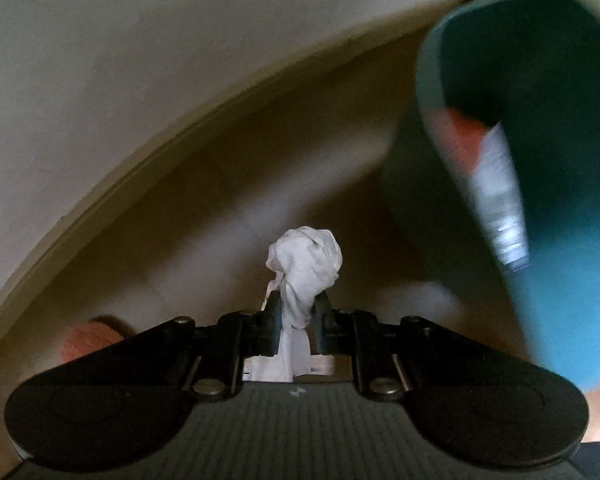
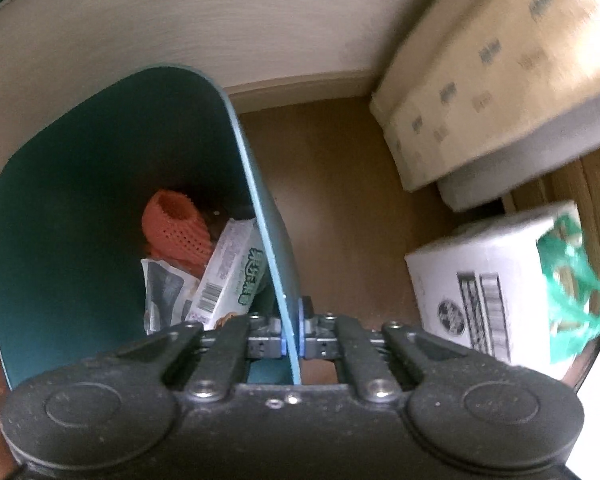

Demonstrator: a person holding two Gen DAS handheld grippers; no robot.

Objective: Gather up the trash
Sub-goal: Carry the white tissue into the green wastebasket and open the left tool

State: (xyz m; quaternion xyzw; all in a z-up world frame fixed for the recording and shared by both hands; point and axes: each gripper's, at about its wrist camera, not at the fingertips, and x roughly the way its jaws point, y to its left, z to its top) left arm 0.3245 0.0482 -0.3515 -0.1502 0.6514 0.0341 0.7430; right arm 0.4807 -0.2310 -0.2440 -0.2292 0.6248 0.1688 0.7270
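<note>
Left cam first: my left claw is clamped narrow on a crumpled white tissue. The wad bulges out past the fingertips and a twisted tail of it runs back between the pads toward the camera. Brown floor underneath, pale wall curving along the upper left. Off to the upper right is the teal trash bin, pretty blurry, with something orange and a white wrapper visible inside. The tissue is clear of the bin, down and to the left of it.

Right cam: my right claw is pinched all the way down on the bin's rim, one pad inside the wall and one outside, thin teal edge running straight between them. Looking into the bin I can see an orange foam net sleeve, a white wrapper with a barcode and green lettering, and a grey-and-white packet under them. To the right on the floor there's a white carton with green netting hanging on its far side, and a beige printed box above that, blurred.
</note>
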